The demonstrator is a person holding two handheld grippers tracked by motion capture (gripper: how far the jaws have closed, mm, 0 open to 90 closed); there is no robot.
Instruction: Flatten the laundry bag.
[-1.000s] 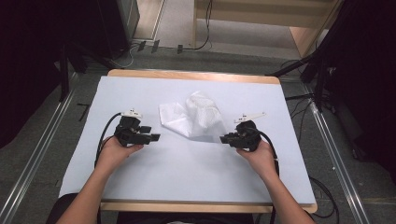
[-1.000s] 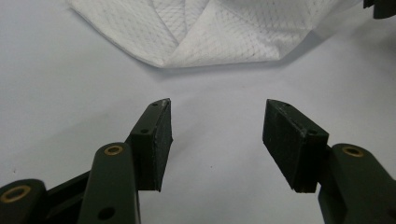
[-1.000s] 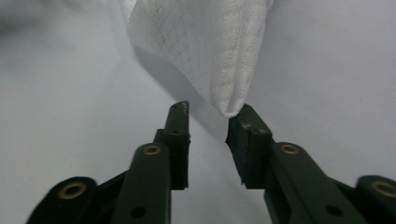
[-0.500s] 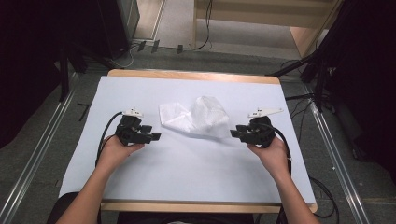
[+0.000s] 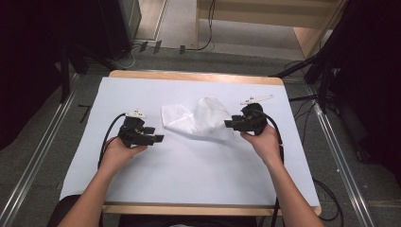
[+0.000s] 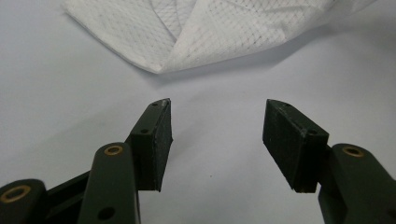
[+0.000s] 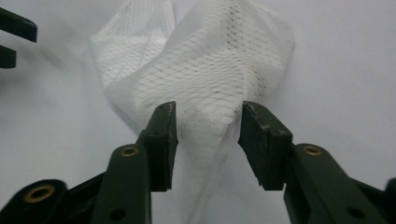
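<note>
White mesh cloth (image 5: 198,118) crumpled on table (image 5: 189,179), right hand-held gripper (image 7: 208,140) jaws apart astride its edge, left hand-held gripper (image 6: 217,135) jaws apart nearby

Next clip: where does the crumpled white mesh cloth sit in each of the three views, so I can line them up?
High view: the white mesh cloth lies at table centre, between the two tools, nearer the right tool.
Left gripper view: along the top edge, beyond the open jaws, a folded corner pointing down.
Right gripper view: centre, rising just past the open jaws.
Shared landmark: the pale tabletop sheet under it.
</note>
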